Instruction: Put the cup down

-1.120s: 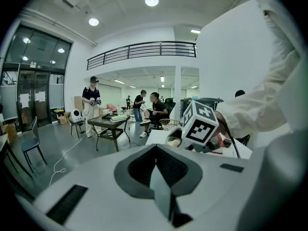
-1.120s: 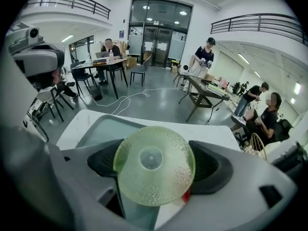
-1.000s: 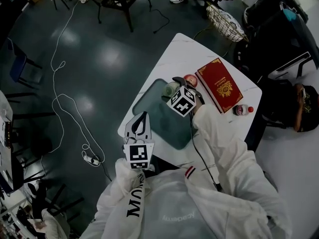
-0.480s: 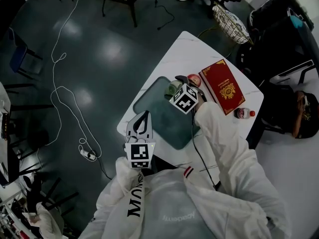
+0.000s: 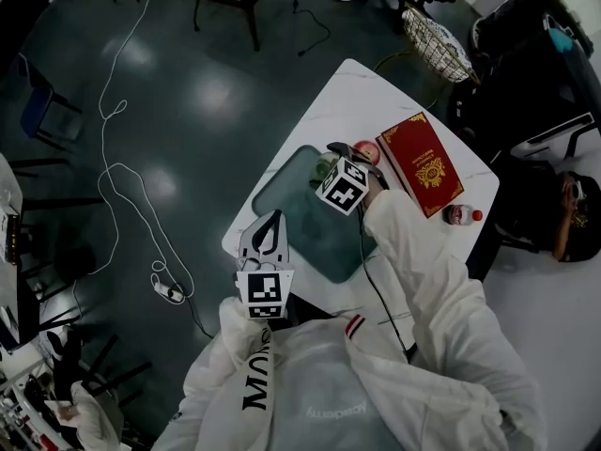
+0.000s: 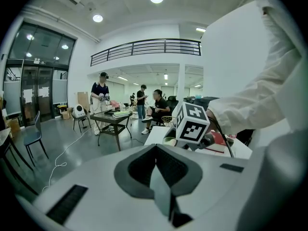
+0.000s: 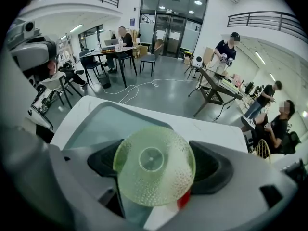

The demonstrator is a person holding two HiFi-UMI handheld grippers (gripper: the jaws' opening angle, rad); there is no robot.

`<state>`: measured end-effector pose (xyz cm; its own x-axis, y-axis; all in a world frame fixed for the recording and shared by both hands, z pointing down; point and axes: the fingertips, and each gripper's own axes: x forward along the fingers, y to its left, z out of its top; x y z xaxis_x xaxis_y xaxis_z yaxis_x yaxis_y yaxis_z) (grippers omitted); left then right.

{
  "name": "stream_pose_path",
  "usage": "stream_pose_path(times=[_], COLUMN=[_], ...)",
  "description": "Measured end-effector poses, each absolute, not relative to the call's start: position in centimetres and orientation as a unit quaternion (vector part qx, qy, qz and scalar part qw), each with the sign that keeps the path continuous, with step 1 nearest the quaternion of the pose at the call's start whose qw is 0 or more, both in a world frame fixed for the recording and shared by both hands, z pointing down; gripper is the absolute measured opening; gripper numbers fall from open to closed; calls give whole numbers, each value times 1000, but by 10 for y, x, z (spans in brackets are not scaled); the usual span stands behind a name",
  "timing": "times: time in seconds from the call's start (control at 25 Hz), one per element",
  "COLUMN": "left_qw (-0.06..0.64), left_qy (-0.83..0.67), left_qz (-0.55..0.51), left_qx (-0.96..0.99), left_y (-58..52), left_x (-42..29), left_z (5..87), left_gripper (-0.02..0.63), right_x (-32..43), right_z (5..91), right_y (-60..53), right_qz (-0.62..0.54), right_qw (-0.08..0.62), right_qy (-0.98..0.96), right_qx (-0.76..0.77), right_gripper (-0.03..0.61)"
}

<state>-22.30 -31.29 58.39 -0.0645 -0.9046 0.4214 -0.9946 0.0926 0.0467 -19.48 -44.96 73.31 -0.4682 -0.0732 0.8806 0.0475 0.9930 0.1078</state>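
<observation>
Tabletop point(image 5: 368, 101) of white marble pattern fills the middle and right of the head view, its corner pointing to the upper edge. Across its left half lies a grey-green mat point(image 5: 296, 203) with rounded corners. To the right of the mat, a red book point(image 5: 420, 163) with gold ornament lies flat, and below the book stands a small bottle point(image 5: 458, 215) with a red cap.

At lower centre, off the table's near edge, the left gripper point(image 5: 270, 224) has its fingers pressed together with nothing between them. The right gripper point(image 5: 335, 161) sits at the mat's upper end, its fingers spread wide and clamped on the sides of a pale green, dimpled plastic cup point(image 7: 153, 165), whose round base faces that gripper's camera. The cup is over the mat's far corner; whether it touches the mat is hard to judge from these angles. Just right of it lies a red round object point(image 5: 362, 150).
</observation>
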Motion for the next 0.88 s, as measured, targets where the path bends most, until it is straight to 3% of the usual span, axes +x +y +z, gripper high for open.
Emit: stream_pose_path(times=[0.88], left_qw=[184], left_qy=[-713], left_qz=[136], left_qx=[663], left_y=[-307], left_x=[-221], left_z=[588], left_gripper=[12], right_x=[-197], right_z=[731], right_y=[-457], right_qz=[-6], right_qw=[490], right_qy=[-871], right_qx=[24], right_gripper=[416])
